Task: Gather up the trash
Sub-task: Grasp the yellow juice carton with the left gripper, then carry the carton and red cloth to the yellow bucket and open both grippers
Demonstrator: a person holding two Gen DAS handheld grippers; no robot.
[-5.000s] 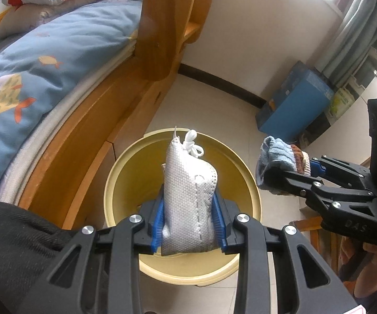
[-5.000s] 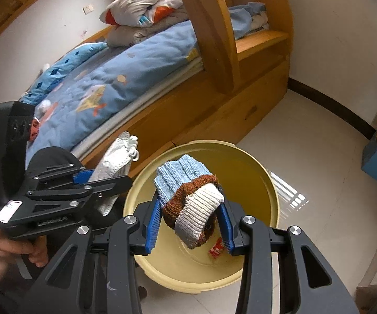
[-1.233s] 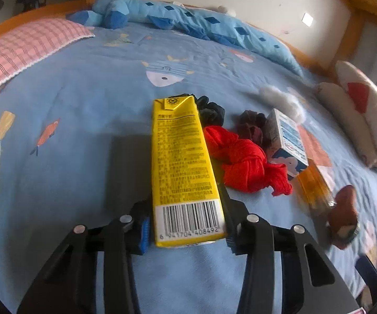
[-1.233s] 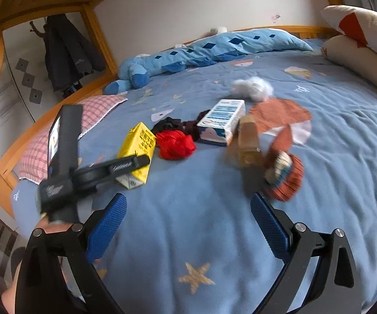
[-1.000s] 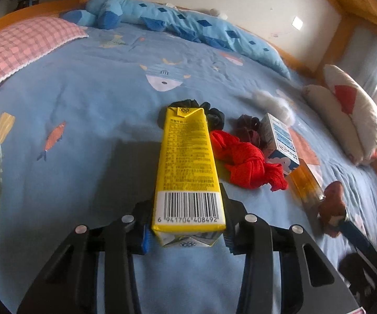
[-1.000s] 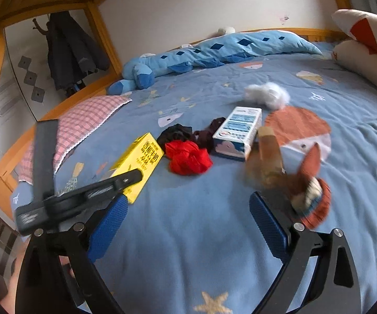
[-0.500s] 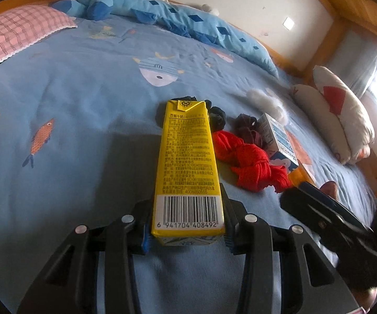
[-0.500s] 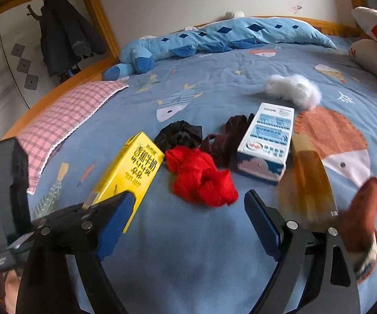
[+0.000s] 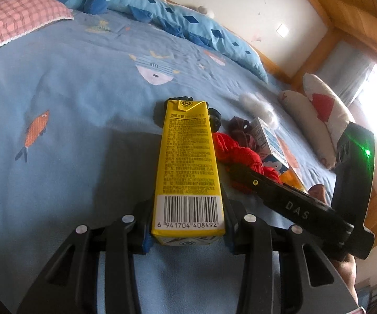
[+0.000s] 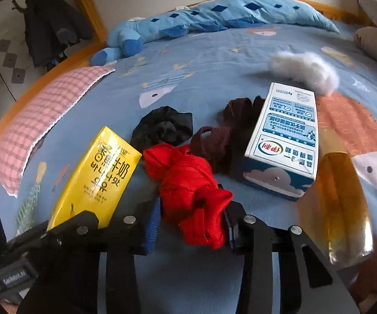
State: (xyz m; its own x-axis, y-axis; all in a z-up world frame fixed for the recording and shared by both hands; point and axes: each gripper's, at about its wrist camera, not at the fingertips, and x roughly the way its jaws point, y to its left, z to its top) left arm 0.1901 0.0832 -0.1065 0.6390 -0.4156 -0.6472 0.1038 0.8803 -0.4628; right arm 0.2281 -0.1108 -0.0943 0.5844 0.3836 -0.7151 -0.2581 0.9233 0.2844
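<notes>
Lying lengthwise between the left claw (image 9: pixel 187 231) pads, the yellow carton (image 9: pixel 188 167) is pinched at its barcode end, its far end resting on the bed (image 9: pixel 70 104). Rightward, the right claw (image 10: pixel 191 225) is closing around the red cloth (image 10: pixel 191 191). Pad contact is hard to judge; a blurred amber bottle (image 10: pixel 345 204) lies beside it.

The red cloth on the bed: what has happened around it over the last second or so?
The right gripper came in from the open bedspread to the red cloth, and its wide jaws are closing with the cloth between them. The left gripper stayed clamped on the yellow carton. The blue-and-white carton and dark cloths stayed put.
</notes>
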